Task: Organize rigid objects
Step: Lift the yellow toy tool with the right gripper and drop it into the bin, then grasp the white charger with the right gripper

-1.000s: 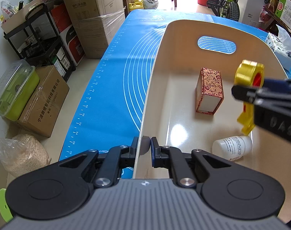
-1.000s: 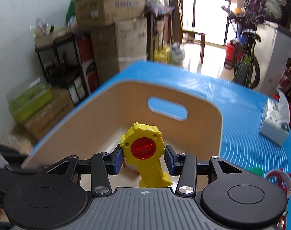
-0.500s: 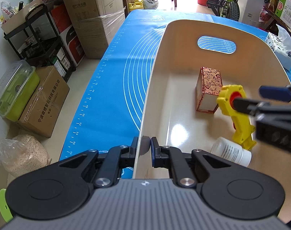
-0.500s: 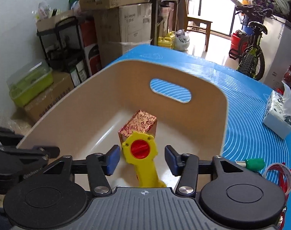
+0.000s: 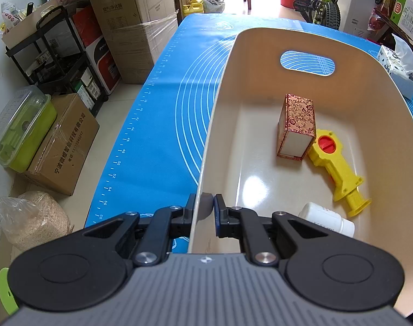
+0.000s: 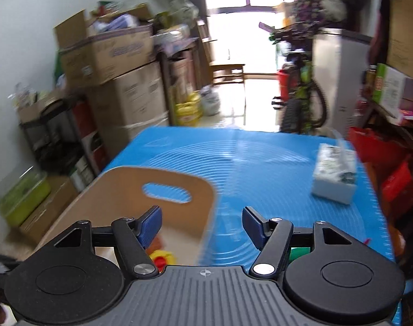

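A cream bin [image 5: 222, 87] with a cut-out handle sits on the blue mat. In it lie a yellow toy with a red disc [image 5: 335, 167], a red patterned box [image 5: 297, 126] and a white bottle [image 5: 326, 218]. My left gripper [image 5: 203, 209] is shut on the bin's near left wall. My right gripper [image 6: 202, 224] is open and empty, raised above the bin's right rim [image 6: 206, 190]. A bit of the yellow toy [image 6: 162, 258] shows below its left finger [image 6: 149, 224]. The right wrist view is blurred.
A tissue pack [image 6: 334, 175] lies on the blue mat [image 6: 260, 163] at the right. A green object [image 6: 298, 254] shows behind the right finger. Cardboard boxes [image 5: 130, 21], a black rack [image 5: 56, 54] and a green container [image 5: 21, 133] stand on the floor at the left.
My right gripper opened and let go of the yellow toy, which now lies in the bin beside the patterned box. The gripper then rose and drew back to the right. The left gripper has not moved.
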`<state>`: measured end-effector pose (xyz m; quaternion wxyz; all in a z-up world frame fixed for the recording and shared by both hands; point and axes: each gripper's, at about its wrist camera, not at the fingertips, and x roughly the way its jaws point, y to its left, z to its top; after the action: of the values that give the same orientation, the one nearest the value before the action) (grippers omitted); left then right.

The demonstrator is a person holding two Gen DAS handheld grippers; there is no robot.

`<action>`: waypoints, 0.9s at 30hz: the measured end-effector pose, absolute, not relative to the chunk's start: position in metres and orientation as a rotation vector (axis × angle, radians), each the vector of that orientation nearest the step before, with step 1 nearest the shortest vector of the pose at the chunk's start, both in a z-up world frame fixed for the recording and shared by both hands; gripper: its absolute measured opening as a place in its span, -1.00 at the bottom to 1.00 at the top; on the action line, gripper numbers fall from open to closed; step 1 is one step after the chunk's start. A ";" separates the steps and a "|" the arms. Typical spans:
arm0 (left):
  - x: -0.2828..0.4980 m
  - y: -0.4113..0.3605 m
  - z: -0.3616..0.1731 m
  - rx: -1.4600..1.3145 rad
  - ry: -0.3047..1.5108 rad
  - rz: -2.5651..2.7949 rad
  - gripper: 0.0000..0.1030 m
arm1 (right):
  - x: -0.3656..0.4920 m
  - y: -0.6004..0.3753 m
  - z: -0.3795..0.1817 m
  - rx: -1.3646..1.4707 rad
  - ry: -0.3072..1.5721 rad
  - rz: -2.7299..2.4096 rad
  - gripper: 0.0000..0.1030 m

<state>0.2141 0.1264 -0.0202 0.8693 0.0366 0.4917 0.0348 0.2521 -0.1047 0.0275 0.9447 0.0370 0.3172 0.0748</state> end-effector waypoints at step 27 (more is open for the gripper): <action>0.214 0.126 -0.019 0.078 1.029 0.074 -0.72 | 0.269 -0.132 -0.102 0.026 0.865 0.023 0.18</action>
<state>0.2144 0.1264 -0.0192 0.8692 0.0371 0.4917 0.0354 0.2690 -0.1323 -0.1016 0.9077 0.0126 0.4192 0.0112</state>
